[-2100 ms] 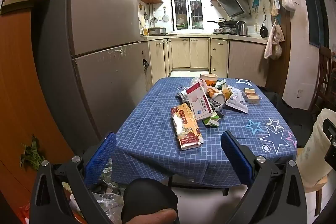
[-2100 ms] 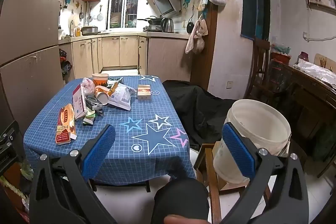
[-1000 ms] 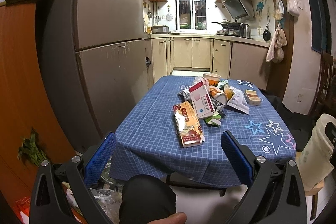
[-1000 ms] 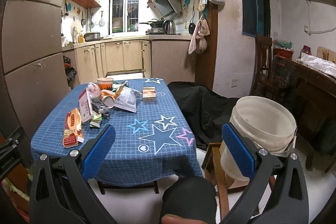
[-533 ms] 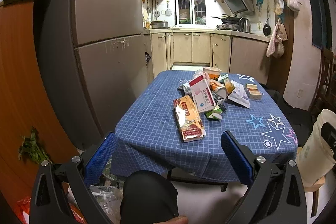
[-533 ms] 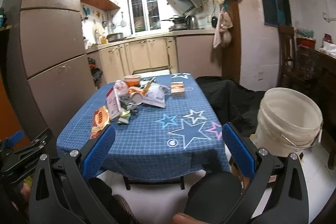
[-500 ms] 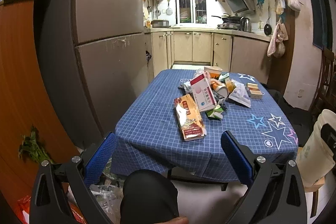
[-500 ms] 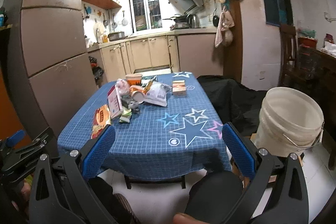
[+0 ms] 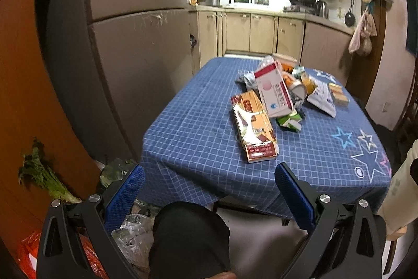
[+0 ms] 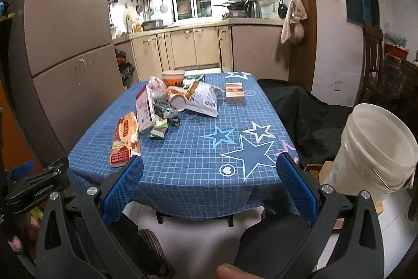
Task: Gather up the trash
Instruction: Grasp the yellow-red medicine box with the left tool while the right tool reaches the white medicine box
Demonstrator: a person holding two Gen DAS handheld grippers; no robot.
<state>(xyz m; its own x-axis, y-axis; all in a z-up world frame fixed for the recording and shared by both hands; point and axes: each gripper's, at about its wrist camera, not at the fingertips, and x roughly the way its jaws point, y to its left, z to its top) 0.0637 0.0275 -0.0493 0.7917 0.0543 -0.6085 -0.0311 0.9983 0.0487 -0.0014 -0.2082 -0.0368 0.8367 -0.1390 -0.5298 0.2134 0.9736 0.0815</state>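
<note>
A pile of trash lies on the blue checked tablecloth (image 9: 198, 132): a long orange-red packet (image 9: 253, 127) nearest, a white and red box (image 9: 274, 90), a green carton (image 9: 290, 120), a tipped cup (image 9: 297, 90) and a white bag (image 9: 322, 98). The right wrist view shows the same packet (image 10: 125, 137), box (image 10: 145, 107), white bag (image 10: 205, 98) and a small box (image 10: 235, 93). A white bucket (image 10: 373, 156) stands right of the table. My left gripper (image 9: 209, 190) and right gripper (image 10: 209, 179) are open and empty, short of the table's near edge.
A tall fridge (image 9: 125, 43) stands left of the table. A black cloth over a chair (image 10: 305, 109) is at the table's right. Plastic bags (image 9: 130, 232) and greens (image 9: 44, 174) lie on the floor at left. Kitchen cabinets (image 10: 198, 49) are behind.
Both grippers have moved closer to the table, so the trash looks larger. The left view has tilted down and left. Both stay open.
</note>
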